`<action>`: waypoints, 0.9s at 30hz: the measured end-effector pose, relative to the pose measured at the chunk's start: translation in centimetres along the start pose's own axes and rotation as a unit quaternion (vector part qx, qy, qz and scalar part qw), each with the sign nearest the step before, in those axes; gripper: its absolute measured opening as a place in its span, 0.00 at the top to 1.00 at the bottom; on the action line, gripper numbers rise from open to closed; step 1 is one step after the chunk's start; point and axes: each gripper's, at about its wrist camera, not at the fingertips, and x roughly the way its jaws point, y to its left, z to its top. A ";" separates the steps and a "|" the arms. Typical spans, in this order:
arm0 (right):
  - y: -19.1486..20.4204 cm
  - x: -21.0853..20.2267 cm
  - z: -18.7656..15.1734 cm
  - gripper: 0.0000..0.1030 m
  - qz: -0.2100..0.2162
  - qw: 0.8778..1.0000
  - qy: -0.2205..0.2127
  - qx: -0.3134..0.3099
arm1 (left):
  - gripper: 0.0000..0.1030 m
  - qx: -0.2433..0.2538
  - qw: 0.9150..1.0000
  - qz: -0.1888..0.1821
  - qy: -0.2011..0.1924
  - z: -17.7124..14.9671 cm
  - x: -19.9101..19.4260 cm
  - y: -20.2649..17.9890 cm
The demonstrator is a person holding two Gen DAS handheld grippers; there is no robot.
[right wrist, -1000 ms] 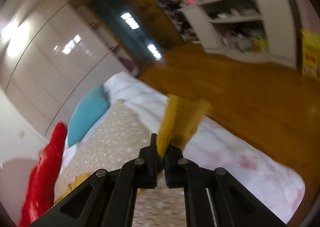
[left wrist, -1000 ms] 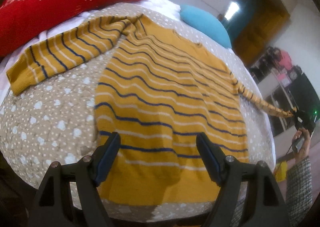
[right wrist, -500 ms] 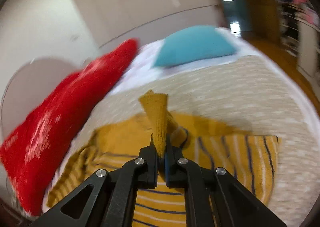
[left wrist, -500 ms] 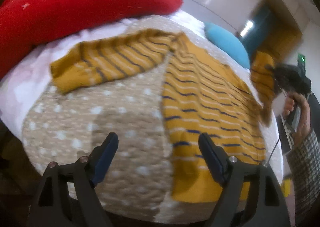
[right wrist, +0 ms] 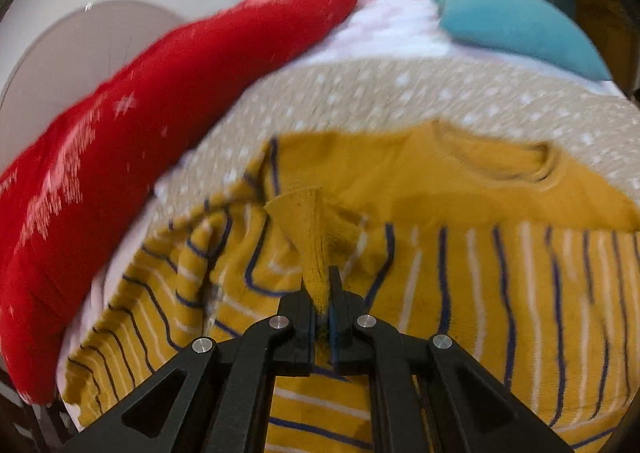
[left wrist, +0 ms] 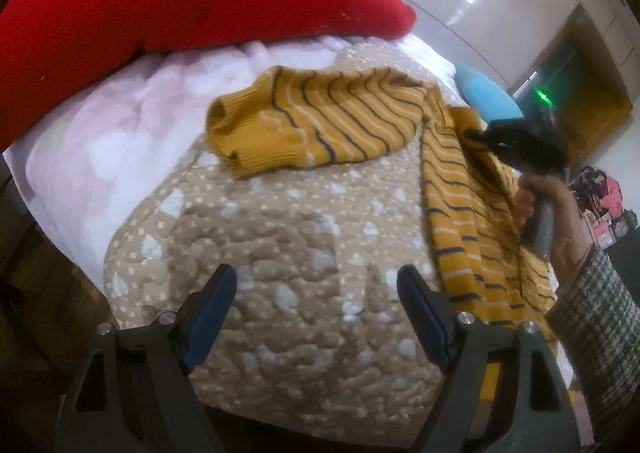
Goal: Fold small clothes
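Over the last second I've swung my right claw (right wrist: 322, 303), clamped on the sweater's cuff (right wrist: 310, 229), from beyond the bed's edge inward over the sweater (right wrist: 460, 253) body, while my left claw (left wrist: 316, 317) slid off its hem onto bare quilt (left wrist: 280, 237).

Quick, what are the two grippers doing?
Left gripper: open, holding nothing.
Right gripper: shut on the sweater sleeve cuff.

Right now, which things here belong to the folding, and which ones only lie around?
For the job:
- striped sweater
- its sleeve cuff, clamped in the right gripper
- left gripper, jaws apart

Lying about:
- red pillow
- teal pillow
- dotted quilt
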 end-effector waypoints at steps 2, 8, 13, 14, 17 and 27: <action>0.9 1.2 -0.7 0.90 0.000 1.000 0.019 -0.014 | 0.21 -0.001 1.000 0.001 -0.001 0.0 -0.1 0.2; 4.8 0.7 -3.4 0.54 0.049 0.993 0.039 -0.097 | 0.21 -0.004 1.000 0.005 -0.008 0.1 -0.5 0.0; 6.7 -2.2 -4.8 0.53 0.091 0.986 0.046 -0.129 | 0.21 -0.023 0.999 0.016 -0.027 0.3 -2.0 1.0; 7.3 -3.0 -5.2 0.53 0.097 0.984 0.048 -0.140 | 0.21 -0.028 0.999 0.020 -0.031 0.4 -2.3 1.4; 10.4 -4.8 -7.1 0.53 0.116 0.973 0.055 -0.191 | 0.21 -0.064 0.996 0.043 -0.051 0.6 -3.8 3.7; 24.2 -3.8 -16.1 0.43 0.169 0.911 0.088 -0.366 | 0.20 -0.156 0.980 0.097 -0.078 -0.9 -7.4 11.1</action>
